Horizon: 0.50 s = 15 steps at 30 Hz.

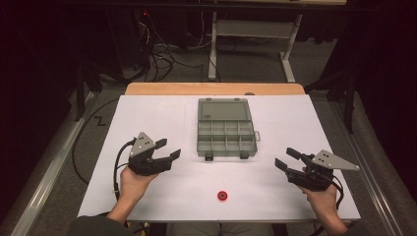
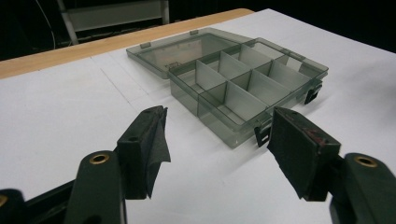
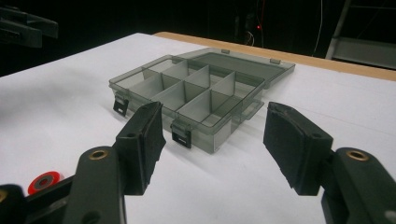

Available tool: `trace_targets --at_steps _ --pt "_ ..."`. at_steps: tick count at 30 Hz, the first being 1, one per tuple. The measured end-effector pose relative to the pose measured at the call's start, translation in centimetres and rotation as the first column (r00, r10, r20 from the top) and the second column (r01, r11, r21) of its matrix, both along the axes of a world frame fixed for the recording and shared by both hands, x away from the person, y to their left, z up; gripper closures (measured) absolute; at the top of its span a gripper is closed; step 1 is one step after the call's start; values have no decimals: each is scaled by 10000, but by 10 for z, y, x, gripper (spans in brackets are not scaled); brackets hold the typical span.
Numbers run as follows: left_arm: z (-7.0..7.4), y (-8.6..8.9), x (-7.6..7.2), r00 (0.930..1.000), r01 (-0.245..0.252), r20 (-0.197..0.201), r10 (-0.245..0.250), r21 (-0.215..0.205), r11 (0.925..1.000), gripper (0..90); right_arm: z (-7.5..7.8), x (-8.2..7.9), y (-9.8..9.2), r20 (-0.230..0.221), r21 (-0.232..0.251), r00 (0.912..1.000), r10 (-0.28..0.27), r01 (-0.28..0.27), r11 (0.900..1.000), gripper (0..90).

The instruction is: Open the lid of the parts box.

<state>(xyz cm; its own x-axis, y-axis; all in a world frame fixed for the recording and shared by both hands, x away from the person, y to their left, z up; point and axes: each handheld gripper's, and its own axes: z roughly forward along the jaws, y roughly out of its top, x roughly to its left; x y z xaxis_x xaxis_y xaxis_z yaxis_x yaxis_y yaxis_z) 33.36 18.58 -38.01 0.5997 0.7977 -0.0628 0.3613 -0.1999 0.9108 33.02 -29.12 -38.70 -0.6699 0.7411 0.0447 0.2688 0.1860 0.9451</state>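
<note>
Two black two-jaw grippers, left gripper and right gripper, jaws apart, empty; smoky clear plastic compartment box at 12 o'clock, lid open; small red ring at 6

Open compartment box mid-table between both approaches, red ring near front edge, bare table elsewhere

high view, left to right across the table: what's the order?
left hand-held gripper → open organizer box → right hand-held gripper. The red ring lies nearer, level with the box sideways, so it is left out.
</note>
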Motion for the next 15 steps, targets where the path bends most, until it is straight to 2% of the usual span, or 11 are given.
trace_targets --at_steps 9,15 --pt "-3 1 -8 9994 -76 331 77 -55 10000 359 -5 -8 -10 273 285 9995 -137 130 9995 375" --pt "-6 2 -13 9988 -110 469 114 -83 9999 353 -6 -11 -13 514 340 9987 4 -21 9994 367"
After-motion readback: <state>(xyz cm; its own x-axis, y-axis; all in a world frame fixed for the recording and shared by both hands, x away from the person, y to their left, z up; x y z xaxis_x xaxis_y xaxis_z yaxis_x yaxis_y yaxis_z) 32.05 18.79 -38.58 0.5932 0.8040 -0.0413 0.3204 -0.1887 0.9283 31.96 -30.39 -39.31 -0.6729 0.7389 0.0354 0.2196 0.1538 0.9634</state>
